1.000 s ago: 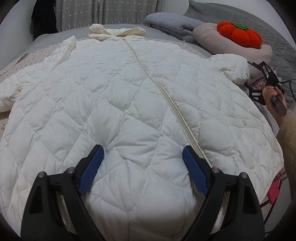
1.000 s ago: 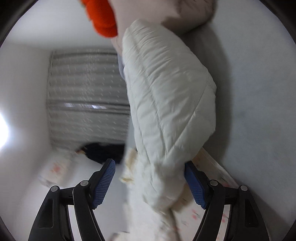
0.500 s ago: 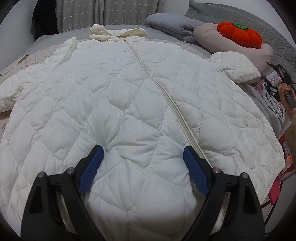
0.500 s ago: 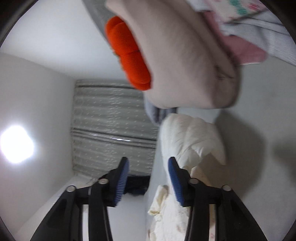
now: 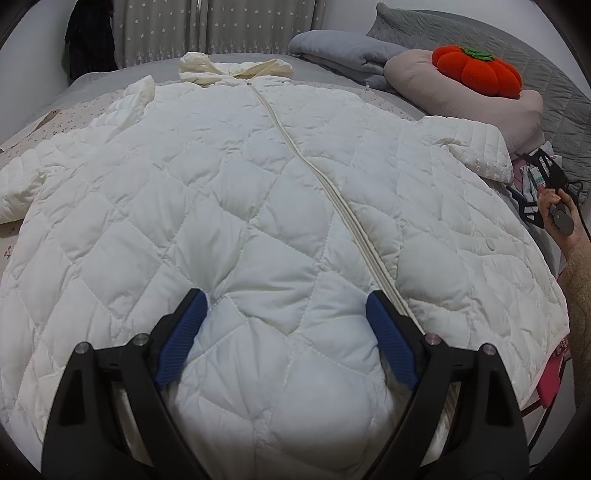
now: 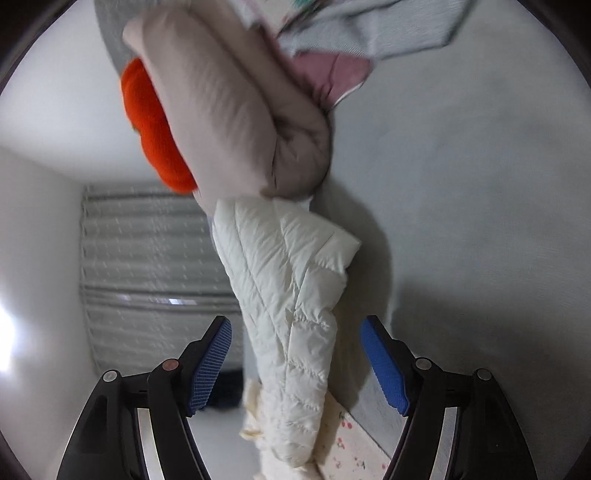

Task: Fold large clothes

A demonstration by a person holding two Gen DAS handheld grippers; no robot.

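Observation:
A large white quilted coat (image 5: 258, 206) lies spread flat on the bed, zipper up the middle, hood at the far end. My left gripper (image 5: 286, 325) is open, its blue pads resting on the coat near the hem, left of the zipper. The coat's right sleeve (image 5: 469, 147) lies folded at the right edge. My right gripper (image 5: 546, 192) shows in the left wrist view, held in a hand beside that sleeve. In the right wrist view, rolled sideways, the right gripper (image 6: 295, 360) is open with the sleeve (image 6: 291, 295) lying between its pads, apart from both.
A beige pillow (image 5: 461, 96) with an orange pumpkin cushion (image 5: 476, 70) lies at the right, folded grey bedding (image 5: 343, 51) behind it. Loose pink and grey clothes (image 6: 332, 48) lie by the pillow. A curtain (image 5: 207, 26) hangs at the back.
The right gripper has opened wide and come back up to the sleeve, which now lies between its pads. The left gripper has stayed put on the hem.

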